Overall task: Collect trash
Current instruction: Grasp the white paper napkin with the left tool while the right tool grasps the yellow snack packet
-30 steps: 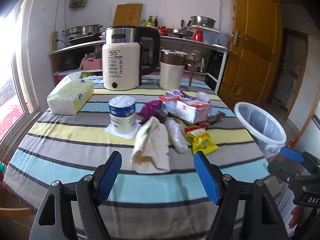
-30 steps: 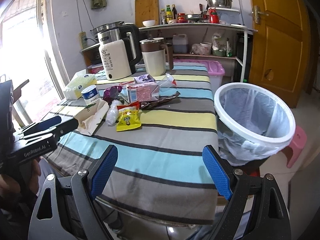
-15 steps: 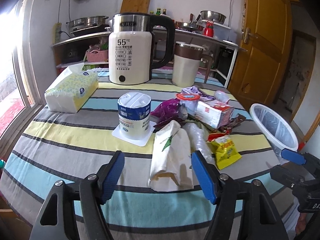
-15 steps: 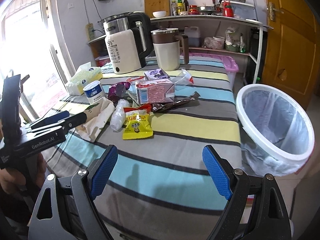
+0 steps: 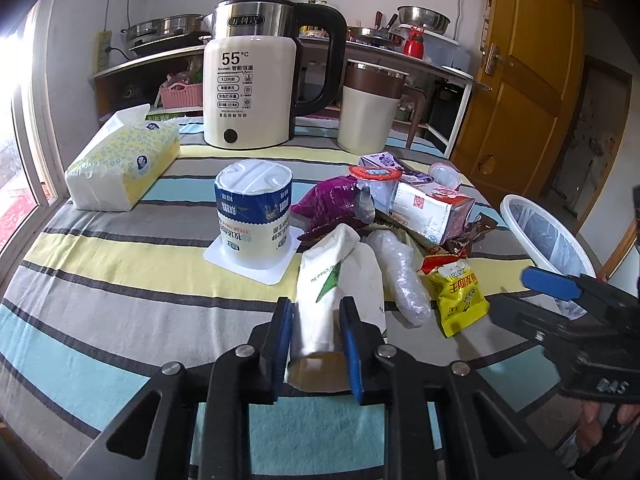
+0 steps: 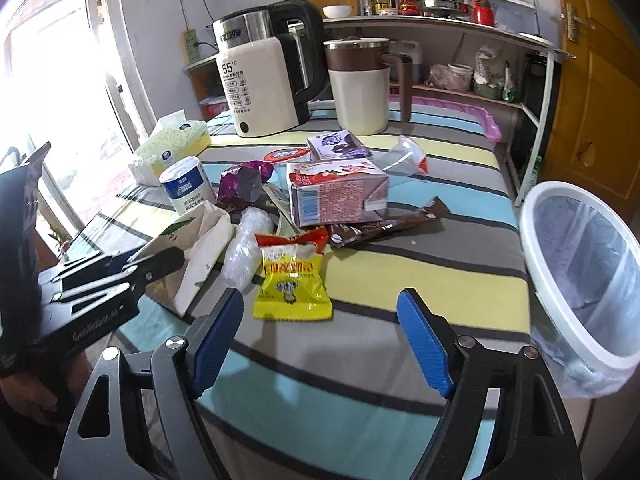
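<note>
1. left gripper [image 5: 314, 320]: jaws have just been closing and now clench the near end of the paper bag [image 5: 320, 304], near the tabletop's [image 5: 120, 280] front edge.
2. right gripper [image 6: 320, 332]: jaws have just narrowed slightly, still spread wide, nothing between them, just before the yellow snack packet [image 6: 292, 284].
3. bin [image 6: 580, 280]: beside the tabletop's right edge.

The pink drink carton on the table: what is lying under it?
A brown wrapper sticks out from under the pink drink carton at its near edge. How far it reaches underneath is covered.
</note>
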Demonstrator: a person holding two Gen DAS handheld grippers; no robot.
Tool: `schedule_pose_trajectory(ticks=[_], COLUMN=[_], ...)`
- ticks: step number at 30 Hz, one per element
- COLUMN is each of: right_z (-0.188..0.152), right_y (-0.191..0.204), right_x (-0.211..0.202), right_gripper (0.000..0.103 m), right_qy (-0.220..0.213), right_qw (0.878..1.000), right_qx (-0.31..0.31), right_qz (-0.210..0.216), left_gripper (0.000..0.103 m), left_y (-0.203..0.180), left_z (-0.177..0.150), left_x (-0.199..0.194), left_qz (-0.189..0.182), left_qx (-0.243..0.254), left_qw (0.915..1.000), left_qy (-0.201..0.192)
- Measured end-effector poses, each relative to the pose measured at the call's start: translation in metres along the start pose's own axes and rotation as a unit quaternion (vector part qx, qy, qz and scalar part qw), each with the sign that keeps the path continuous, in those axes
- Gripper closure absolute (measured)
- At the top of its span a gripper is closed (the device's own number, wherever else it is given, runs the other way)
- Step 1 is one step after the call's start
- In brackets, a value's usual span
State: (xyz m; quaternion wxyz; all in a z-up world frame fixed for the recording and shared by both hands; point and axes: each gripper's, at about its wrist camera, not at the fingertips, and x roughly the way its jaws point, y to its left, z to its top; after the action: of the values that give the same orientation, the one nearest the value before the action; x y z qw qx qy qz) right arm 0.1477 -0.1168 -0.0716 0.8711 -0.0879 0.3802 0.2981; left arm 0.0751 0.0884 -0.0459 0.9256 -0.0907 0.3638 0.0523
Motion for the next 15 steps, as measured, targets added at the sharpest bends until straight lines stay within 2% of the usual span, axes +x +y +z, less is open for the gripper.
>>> schedule_pose_trajectory(ticks=[8, 12, 13, 15], right_z=[0.009, 0.009, 0.008, 0.008], right_y=[0.007, 0.009, 0.010, 0.011], right_x=[0.027, 0.034, 0.034, 0.033], right_gripper=[0.040, 0.051, 0.057, 0.060], right_qy=[0.027, 0.038, 0.040, 0.039], right_qw=[1.000, 0.999, 0.999, 0.999], right_qx=[-0.006, -0.005, -0.007, -0.010], right_qz=[0.003, 0.007, 0.010, 0.011], left_gripper=[0.081, 0.082, 0.082, 0.082], left_y=[0.003, 0.004, 0.004, 0.005], left_z=[-0.001, -0.003, -0.003, -0.004], left_x=[-0.004, -0.006, -0.006, -0.008], left_qz=[-0.010, -0.011, -0.012, -0.012], left_qx=[-0.007, -0.010, -0.011, -0.012], left_qw=[0.9999, 0.9999, 0.9999, 0.9998], left_qy=[-0.004, -0.005, -0.006, -0.006])
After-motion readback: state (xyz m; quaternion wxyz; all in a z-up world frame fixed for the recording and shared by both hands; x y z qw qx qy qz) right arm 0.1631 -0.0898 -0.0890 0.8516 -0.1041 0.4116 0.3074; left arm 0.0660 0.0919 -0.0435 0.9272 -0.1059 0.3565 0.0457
